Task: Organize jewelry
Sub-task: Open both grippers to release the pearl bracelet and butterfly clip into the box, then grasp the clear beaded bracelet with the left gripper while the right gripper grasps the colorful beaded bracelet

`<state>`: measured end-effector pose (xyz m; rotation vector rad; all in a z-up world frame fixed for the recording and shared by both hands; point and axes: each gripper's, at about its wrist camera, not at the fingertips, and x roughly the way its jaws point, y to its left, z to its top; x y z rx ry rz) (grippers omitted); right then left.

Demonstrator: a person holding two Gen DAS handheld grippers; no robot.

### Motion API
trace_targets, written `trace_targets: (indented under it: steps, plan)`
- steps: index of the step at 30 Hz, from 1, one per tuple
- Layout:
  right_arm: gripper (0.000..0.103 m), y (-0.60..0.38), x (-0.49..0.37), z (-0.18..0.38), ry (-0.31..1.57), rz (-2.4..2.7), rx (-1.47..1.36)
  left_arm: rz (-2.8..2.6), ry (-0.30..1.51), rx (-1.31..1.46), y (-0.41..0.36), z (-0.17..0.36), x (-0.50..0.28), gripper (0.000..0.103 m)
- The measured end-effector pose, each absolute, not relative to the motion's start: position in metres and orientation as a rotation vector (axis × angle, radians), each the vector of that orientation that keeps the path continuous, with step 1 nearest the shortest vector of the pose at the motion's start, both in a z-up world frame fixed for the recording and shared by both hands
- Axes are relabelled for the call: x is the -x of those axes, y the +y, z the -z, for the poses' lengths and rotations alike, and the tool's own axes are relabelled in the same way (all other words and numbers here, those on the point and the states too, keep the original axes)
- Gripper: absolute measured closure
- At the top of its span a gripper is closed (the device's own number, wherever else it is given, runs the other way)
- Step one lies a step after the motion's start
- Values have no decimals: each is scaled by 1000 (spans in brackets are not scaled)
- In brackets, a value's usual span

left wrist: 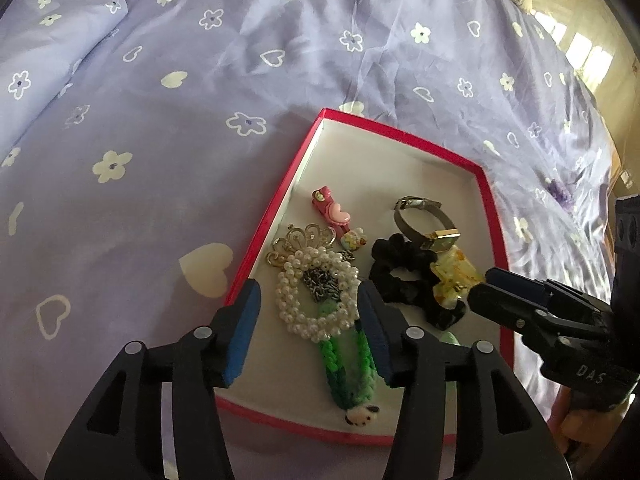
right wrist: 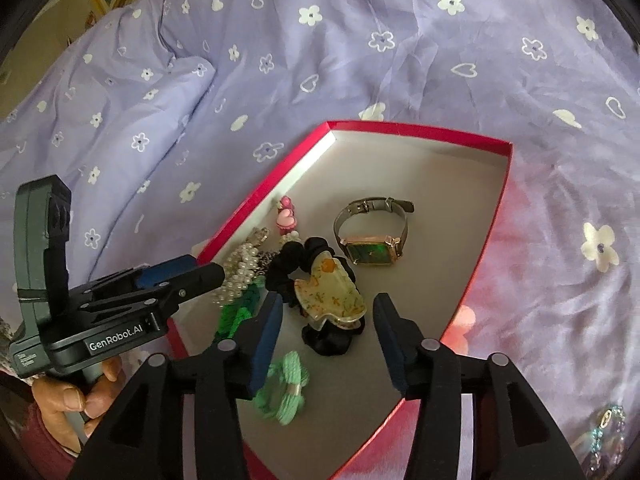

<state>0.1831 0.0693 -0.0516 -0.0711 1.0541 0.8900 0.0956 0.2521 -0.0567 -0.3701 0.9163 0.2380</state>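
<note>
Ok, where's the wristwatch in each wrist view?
Left wrist: wristwatch lies right of centre in the box, behind the black scrunchie.
Right wrist: wristwatch sits mid-frame, beyond the yellow claw clip.
Shared landmark: the red-rimmed box.

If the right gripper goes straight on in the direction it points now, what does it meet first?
Most likely the yellow floral hair claw, which lies on the black scrunchie inside the red box. The right gripper is open, with the claw between its fingers in this view. Depth is unclear, so the scrunchie could come first.
</note>
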Motion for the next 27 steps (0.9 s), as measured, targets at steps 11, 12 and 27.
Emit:
trace_targets:
  steps: [11, 12, 27]
  plan:
    - [45, -5, -158, 24, 1005, -843, -57, -188, 865, 394, 219, 30, -69, 45]
    - [45, -14, -156, 23, 1004, -832, -68, -182, 864, 393, 215, 29, -67, 45]
    - [44, -148, -132, 13, 964, -625, -202, -18, 879, 330, 118, 11, -60, 44]
